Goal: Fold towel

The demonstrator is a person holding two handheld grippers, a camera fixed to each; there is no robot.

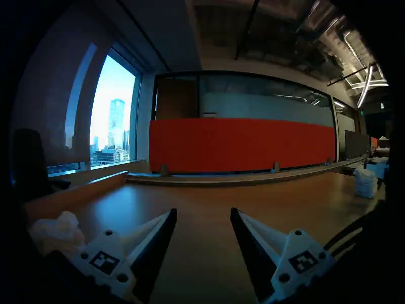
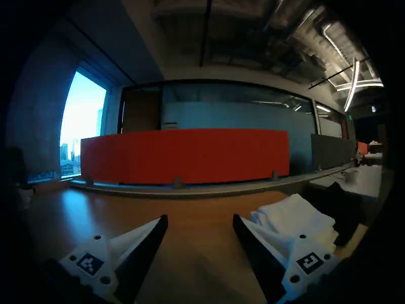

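Note:
A crumpled white towel [image 1: 56, 231] lies on the wooden table [image 1: 212, 202] at the lower left in the left gripper view, just left of my left gripper [image 1: 203, 215]. That gripper hovers over the table, open, with nothing between its fingers. In the right gripper view a stack of folded white towels [image 2: 296, 217] sits on the table [image 2: 197, 213] right behind the right finger. My right gripper [image 2: 200, 220] is also open and holds nothing.
A red divider panel [image 1: 243, 144] stands along the table's far edge. A stack of white cloth [image 1: 365, 181] sits far right in the left gripper view. Dark cloth [image 2: 344, 205] lies beside the folded towels. A dark chair [image 1: 28, 162] stands by the window.

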